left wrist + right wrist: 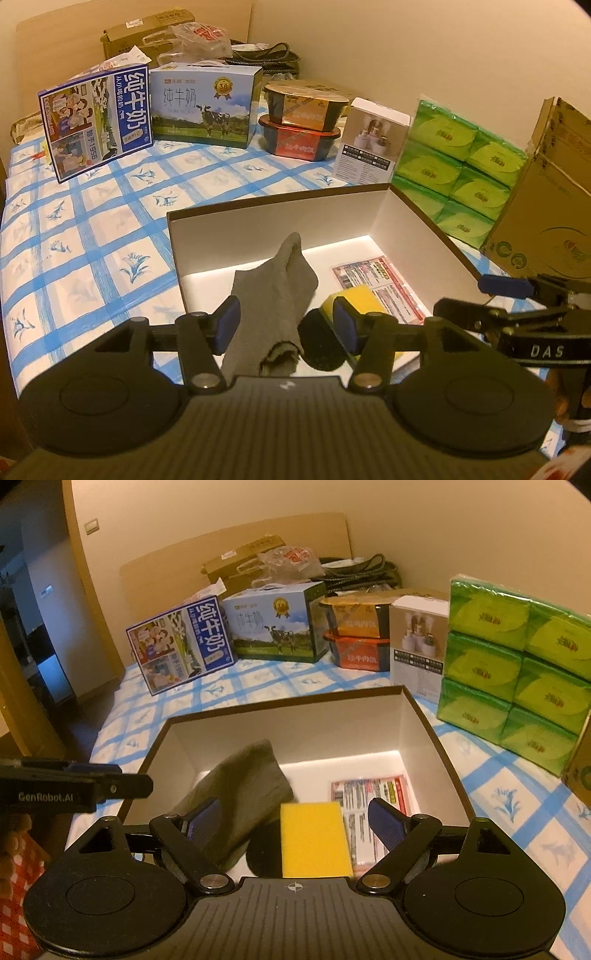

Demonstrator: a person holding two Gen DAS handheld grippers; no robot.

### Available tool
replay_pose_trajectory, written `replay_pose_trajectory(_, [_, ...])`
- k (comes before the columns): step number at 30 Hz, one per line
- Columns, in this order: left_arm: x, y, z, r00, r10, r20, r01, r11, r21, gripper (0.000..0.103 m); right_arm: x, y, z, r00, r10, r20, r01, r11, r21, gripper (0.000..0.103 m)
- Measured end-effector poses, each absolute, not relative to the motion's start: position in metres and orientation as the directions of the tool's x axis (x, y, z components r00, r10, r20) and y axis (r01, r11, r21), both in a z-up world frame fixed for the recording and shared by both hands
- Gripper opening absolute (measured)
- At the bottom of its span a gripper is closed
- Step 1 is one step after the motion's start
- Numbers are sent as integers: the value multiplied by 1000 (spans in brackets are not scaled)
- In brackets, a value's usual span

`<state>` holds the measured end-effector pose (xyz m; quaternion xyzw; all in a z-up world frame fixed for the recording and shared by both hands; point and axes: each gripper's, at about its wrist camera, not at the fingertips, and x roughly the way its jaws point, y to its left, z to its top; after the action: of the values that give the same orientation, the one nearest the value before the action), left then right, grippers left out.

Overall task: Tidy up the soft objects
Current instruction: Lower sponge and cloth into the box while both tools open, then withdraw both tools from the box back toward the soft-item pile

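Open box (436, 738), white inside, on a blue-checked cloth (92, 236). Contents: grey sock (273, 291), draped against the box's left wall; yellow sponge (314, 838) on the floor just beside it; printed leaflet (373, 794) to the sponge's right. Left gripper (286, 325): fingers apart, the sock between them, pads not pressing it. Right gripper (295, 821): fingers wide apart, sponge between them, untouched. Behind the box: two milk cartons (199, 107), stacked food tubs (303, 122), green tissue packs (513, 657).
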<state>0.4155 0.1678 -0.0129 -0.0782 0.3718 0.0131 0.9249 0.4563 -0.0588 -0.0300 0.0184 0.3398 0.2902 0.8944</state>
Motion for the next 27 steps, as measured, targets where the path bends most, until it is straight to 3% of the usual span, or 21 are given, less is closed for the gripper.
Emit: replay_pose_trajectory(27, [250,118,21,736,-52,-675,-64,987,-146,55,291,-135,15,650,521,-554,-427,853,302,86])
